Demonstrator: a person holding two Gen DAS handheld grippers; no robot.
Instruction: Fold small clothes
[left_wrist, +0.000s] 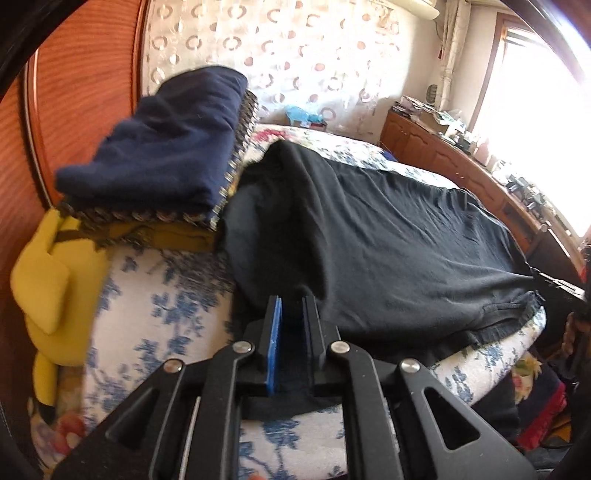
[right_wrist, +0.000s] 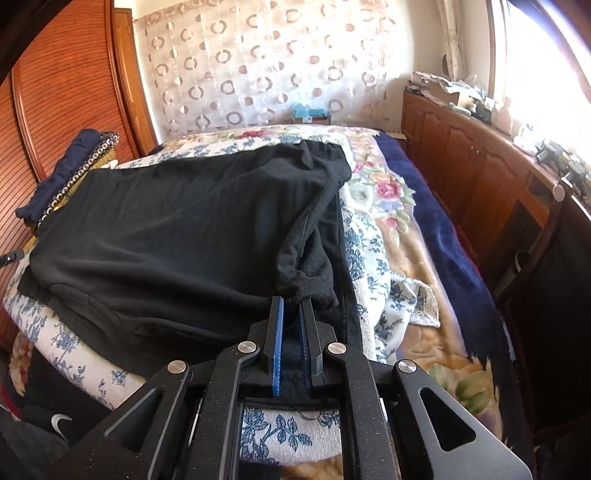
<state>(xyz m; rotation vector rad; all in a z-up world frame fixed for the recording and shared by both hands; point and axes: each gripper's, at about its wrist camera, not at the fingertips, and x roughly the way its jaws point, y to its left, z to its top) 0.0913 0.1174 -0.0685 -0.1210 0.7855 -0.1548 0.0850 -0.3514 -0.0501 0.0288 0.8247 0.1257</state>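
Observation:
A black garment (left_wrist: 388, 240) (right_wrist: 166, 229) lies spread flat on the blue-flowered bed cover (left_wrist: 166, 306) (right_wrist: 280, 432). One sleeve (right_wrist: 306, 229) is folded in along its right side. My left gripper (left_wrist: 293, 299) sits at the garment's near left corner. Its jaws stand a narrow gap apart, with black cloth lying loose between the blue pads (left_wrist: 274, 347). My right gripper (right_wrist: 291, 299) is at the near right corner by the sleeve cuff (right_wrist: 299, 288). It is likewise slightly parted, with dark cloth in the gap.
A folded navy garment (left_wrist: 166, 147) (right_wrist: 70, 166) tops a stack at the bed's left, above a yellow item (left_wrist: 48, 288). A wooden panel (left_wrist: 74, 92) stands to the left. A wooden cabinet (right_wrist: 461, 155) with clutter runs along the right under the window. A flowered quilt (right_wrist: 391, 192) lies beside the garment.

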